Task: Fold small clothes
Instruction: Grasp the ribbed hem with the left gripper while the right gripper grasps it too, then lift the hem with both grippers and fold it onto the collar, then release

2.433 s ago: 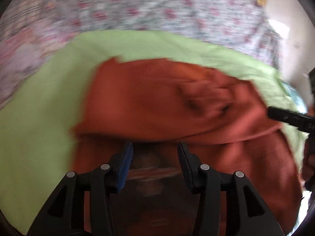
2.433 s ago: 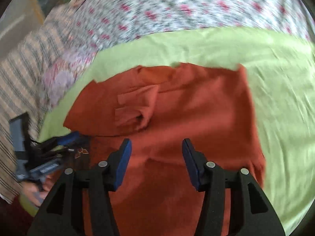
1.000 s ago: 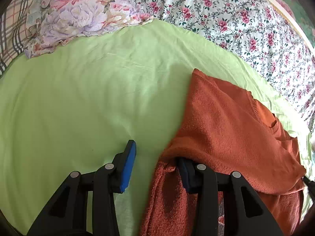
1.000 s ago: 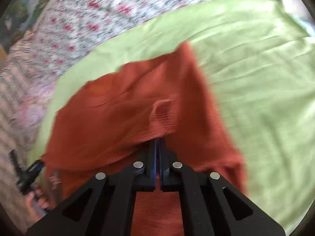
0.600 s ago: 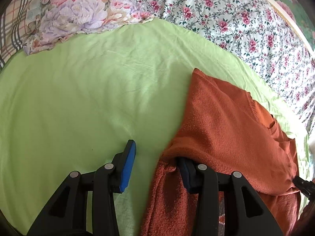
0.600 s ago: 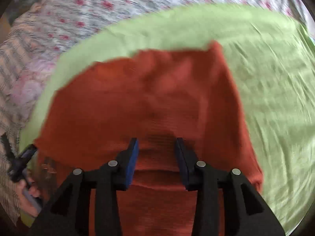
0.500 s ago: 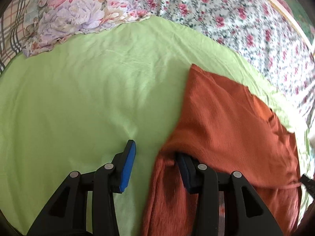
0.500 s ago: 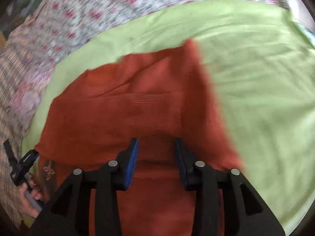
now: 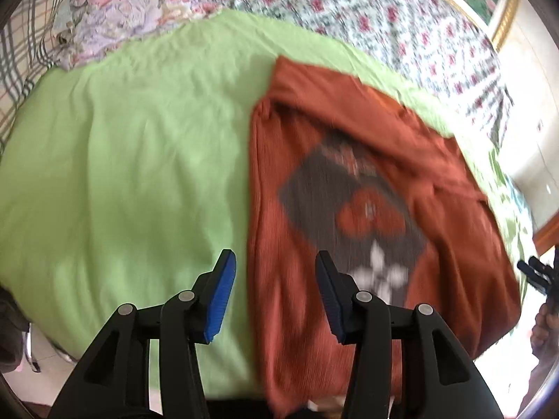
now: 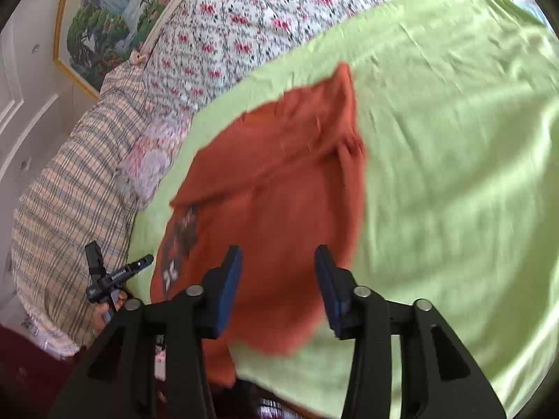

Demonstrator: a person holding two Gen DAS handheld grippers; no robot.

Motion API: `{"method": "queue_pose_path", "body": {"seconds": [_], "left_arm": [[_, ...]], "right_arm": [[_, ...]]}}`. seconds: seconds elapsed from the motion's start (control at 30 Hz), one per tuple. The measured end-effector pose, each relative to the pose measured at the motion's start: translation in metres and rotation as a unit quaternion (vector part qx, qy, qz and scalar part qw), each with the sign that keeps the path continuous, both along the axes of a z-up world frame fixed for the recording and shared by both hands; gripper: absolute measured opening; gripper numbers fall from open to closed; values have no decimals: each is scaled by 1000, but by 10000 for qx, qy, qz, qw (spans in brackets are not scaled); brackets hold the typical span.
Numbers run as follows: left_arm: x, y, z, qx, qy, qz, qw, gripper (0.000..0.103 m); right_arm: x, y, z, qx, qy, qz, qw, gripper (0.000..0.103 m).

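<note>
A: Since a second ago both grippers have let go and drawn back. The right gripper (image 10: 277, 288), then clenched on a fold of the rust-orange knit top (image 10: 279, 188), now has its fingers (image 10: 229, 288) spreading with only cloth far below them. The left gripper (image 9: 276, 296) is opening too, nothing pinched.

B: Where does the top lie?

A: On the green sheet (image 9: 122, 157) at the bed's near edge, lower centre of the right view. In the left view its dark diamond print (image 9: 349, 209) faces up, with a flap folded across the upper right.

B: What might go wrong?

A: I'd judge the hem, hanging over the near edge, could drag the loose flap open. Farther off, the floral pillow (image 9: 118, 31) at upper left and the flowered quilt (image 9: 367, 10) are well clear.
</note>
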State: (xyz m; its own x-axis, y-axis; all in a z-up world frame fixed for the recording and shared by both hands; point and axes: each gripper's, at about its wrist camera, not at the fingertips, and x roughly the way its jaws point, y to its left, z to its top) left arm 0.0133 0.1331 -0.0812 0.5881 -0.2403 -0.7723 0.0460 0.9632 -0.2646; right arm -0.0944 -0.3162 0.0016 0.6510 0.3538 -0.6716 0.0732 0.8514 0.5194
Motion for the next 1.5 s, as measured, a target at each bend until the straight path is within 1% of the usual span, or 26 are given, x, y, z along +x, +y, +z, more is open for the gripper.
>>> {"method": "queue_pose_path", "body": {"seconds": [0.1,0.2,0.27,0.33,0.47,0.5,0.53,0.57,0.6,0.63,0.67,0.73,0.83,0.9,0.97,1.03,1.1,1.13,1.17,1.2,1.23,1.27,1.3,1.33,1.47,1.5], "left_arm": [[-23,-1,-16,62,209,-163,9996,48],[-40,-2,-22,13,173,-272,9995,49],[-44,-7,-25,-30,189,-393,9990,49],[-48,-12,-28,-73,233,-546,9982,49],[-52,-20,-32,36,182,-635,9978,53],[-52,-22,-32,62,170,-649,9977,54],[-51,-24,-32,100,147,-646,9978,54],[-49,-25,-31,156,115,-635,9978,52],[-49,-27,-30,235,82,-629,9977,46],[-48,-29,-29,315,40,-624,9975,39],[-48,-31,-28,361,2,-620,9974,35],[-49,-31,-26,363,-42,-630,9973,25],[-52,-31,-23,425,-93,-671,9968,17],[-54,-27,-21,369,-80,-693,9969,17],[-55,-21,-24,224,14,-693,9973,19],[-55,-12,-29,59,196,-647,9977,29],[-58,-5,-35,-153,289,-599,9977,34],[-59,-2,-37,-219,326,-580,9975,38],[-60,-1,-39,-263,354,-583,9973,40],[-60,-1,-40,-285,364,-596,9972,41],[-61,-1,-43,-283,382,-620,9969,41],[-60,-2,-46,-277,402,-653,9967,41],[-60,-3,-49,-282,415,-686,9964,41],[-59,-5,-52,-293,425,-725,9960,40],[-58,-11,-57,-160,329,-865,9956,38],[-60,-12,-57,-134,284,-923,9952,28]], "right_arm": [[-20,4,-18,91,190,177,9996,48],[-23,17,-32,18,239,500,9985,48],[-22,28,-35,-138,63,681,9976,48],[-17,35,-38,-152,-102,826,9964,48],[-2,62,-46,-526,-270,1296,9898,48],[2,69,-47,-559,-335,1388,9882,46],[3,71,-48,-535,-352,1427,9877,36],[5,73,-49,-506,-341,1495,9869,28],[4,75,-48,-498,-306,1563,9860,16],[2,78,-47,-535,-268,1632,9848,12],[-1,77,-45,-547,-245,1665,9842,11],[-14,69,-35,-442,-248,1665,9847,9],[-39,51,-12,-230,-512,1557,9862,8],[-60,32,11,26,-855,1418,9862,7],[-70,20,20,134,-1002,1286,9865,6],[-72,12,18,198,-1001,1172,9879,6],[-68,12,6,290,-852,1161,9892,6],[-65,13,-2,364,-765,1223,9889,8],[-62,17,-8,340,-686,1271,9889,9],[-60,20,-14,270,-596,1273,9897,13],[-56,23,-22,249,-479,1296,9901,25],[-54,25,-27,244,-387,1344,9899,35],[-53,27,-32,200,-325,1377,9897,51],[-51,32,-37,140,-297,1428,9892,54],[-47,38,-43,362,-431,1579,9859,54],[-45,41,-44,383,-428,1620,9851,53]]}}
